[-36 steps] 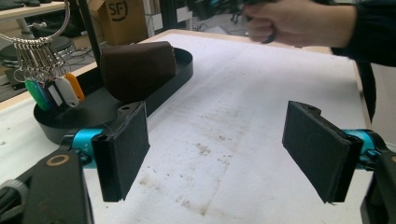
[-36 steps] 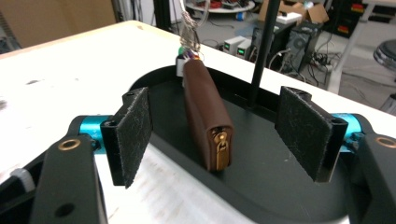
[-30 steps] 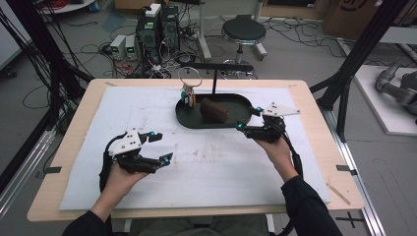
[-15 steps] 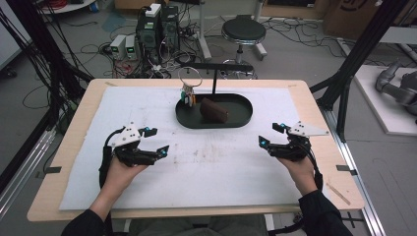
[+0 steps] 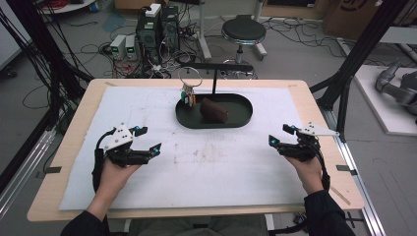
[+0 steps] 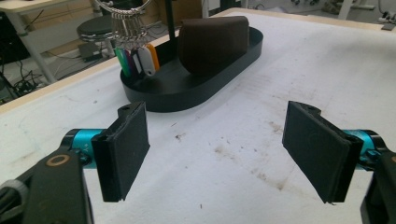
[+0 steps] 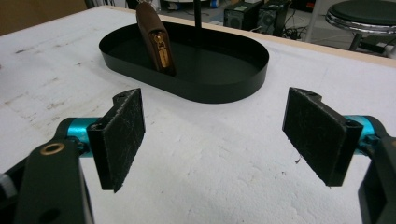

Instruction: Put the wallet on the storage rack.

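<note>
Right now both of my grippers hang just above the white mat (image 5: 206, 167), well apart from each other and from the black oval tray (image 5: 241, 120) at the far middle of the table. My left gripper (image 5: 147, 150) has its jaws spread wide with nothing between them, and my right gripper (image 5: 280, 140) has just been opening its jaws and also holds nothing. The brown wallet (image 5: 214, 110) stands on its edge inside the tray, tilted, with its zipper end toward my right gripper's camera. Beside it the key ring (image 5: 189, 93) with coloured tags hangs from the stand's arm, its tags reaching down to the tray's left end.

What worries me is the wallet's balance: it stands on a narrow edge (a nudge to the tray rim might tip it flat). If I reach in from the left, a jaw could snag the hanging keys and swing them into the wallet.

I cannot tell whether the wallet leans on the tray wall or stands free. From my left gripper's camera the top of the ring is cut off, and the tags' colours blur from above.
</note>
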### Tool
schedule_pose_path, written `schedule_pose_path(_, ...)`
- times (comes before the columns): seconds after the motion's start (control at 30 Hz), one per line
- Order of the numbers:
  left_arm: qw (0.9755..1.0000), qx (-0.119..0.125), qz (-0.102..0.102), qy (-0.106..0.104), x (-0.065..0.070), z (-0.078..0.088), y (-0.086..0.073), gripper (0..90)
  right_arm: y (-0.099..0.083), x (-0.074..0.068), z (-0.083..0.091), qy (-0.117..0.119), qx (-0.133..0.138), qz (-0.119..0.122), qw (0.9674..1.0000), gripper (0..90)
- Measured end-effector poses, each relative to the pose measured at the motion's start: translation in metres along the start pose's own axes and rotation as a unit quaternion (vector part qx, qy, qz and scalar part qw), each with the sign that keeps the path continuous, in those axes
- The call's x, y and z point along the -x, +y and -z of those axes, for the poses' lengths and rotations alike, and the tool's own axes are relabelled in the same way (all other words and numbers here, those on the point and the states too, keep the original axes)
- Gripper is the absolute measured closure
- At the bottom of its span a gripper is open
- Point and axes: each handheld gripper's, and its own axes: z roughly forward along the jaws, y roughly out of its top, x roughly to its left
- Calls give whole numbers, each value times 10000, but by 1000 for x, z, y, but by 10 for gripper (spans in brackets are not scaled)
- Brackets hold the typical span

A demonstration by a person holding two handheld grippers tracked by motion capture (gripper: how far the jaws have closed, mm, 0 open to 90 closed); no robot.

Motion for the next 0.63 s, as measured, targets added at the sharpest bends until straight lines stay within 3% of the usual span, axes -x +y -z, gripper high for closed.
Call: schedule_pose_path(0.63,10000,-45,59,63,-5,0,-4,227,-2,0,-1,-39,-190,51,9998,216)
